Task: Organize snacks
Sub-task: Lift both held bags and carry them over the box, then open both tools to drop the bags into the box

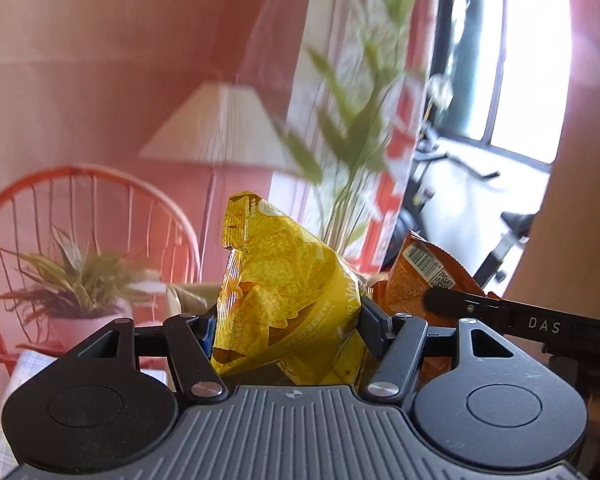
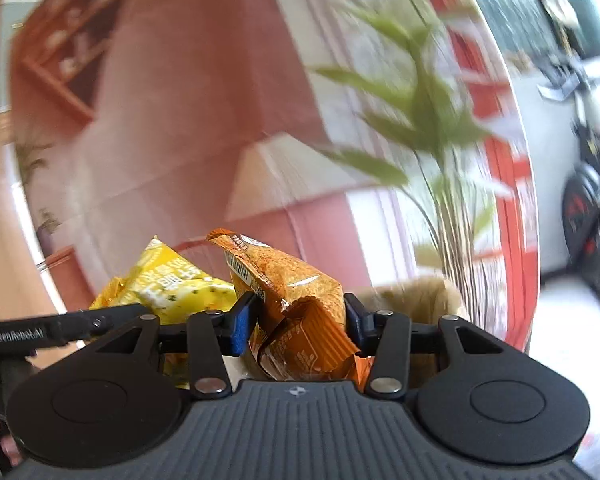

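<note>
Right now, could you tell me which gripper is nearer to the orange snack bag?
Right. The right gripper has its jaws closed on the orange snack bag; the left gripper sits beside it, holding the yellow snack bag.

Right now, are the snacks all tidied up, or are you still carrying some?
Still carrying. The left gripper is shut on the yellow snack bag, and the right gripper is shut on the orange snack bag, both up in the air. Nothing here shows a snack already put away, and no shelf or box for them is in view. Both bags still need setting down in their spot.
</note>
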`<state>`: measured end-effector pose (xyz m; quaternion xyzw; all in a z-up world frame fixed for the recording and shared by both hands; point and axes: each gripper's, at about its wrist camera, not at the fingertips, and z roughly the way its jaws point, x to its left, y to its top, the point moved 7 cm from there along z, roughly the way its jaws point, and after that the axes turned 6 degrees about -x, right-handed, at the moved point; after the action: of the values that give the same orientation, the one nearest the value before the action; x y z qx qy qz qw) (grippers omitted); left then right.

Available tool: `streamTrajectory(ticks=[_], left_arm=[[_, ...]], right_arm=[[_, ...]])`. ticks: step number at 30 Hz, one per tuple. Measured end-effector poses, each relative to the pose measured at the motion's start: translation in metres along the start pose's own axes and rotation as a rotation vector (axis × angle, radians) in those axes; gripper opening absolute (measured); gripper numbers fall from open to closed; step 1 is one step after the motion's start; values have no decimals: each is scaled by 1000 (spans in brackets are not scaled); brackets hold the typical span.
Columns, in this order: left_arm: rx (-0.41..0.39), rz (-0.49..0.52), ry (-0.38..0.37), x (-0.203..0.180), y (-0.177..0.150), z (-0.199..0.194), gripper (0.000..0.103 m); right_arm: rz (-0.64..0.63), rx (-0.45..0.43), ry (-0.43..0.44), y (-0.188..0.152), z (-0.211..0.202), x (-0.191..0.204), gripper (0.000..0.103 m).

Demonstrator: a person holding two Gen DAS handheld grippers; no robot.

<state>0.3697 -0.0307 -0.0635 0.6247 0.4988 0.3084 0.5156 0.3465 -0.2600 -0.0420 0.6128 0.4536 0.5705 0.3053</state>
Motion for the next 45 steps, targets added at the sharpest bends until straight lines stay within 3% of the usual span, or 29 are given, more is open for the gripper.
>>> streamTrajectory(ticks=[5, 9, 20, 24, 29, 36, 40, 45], left_arm=[[78, 66, 51, -2, -12, 39, 67], [116, 99, 67, -1, -19, 53, 67], [177, 192, 116, -4, -31, 64, 68], [196, 196, 97, -5, -34, 64, 69], [197, 218, 126, -4, -32, 62, 75], [147, 186, 102, -3, -17, 32, 75], [129, 131, 26, 0, -13, -7, 87], [99, 52, -57, 7, -19, -60, 93]], right_arm=[[44, 55, -96, -15, 30, -20, 48], [64, 82, -125, -23, 38, -30, 48], [77, 109, -199, -37, 41, -43, 48], [50, 109, -219, -38, 40, -42, 49], [-8, 112, -252, -38, 37, -41, 57], [-73, 79, -213, -31, 17, -29, 61], [-100, 58, -176, -31, -7, -18, 61], [-105, 28, -133, -38, -45, -7, 67]])
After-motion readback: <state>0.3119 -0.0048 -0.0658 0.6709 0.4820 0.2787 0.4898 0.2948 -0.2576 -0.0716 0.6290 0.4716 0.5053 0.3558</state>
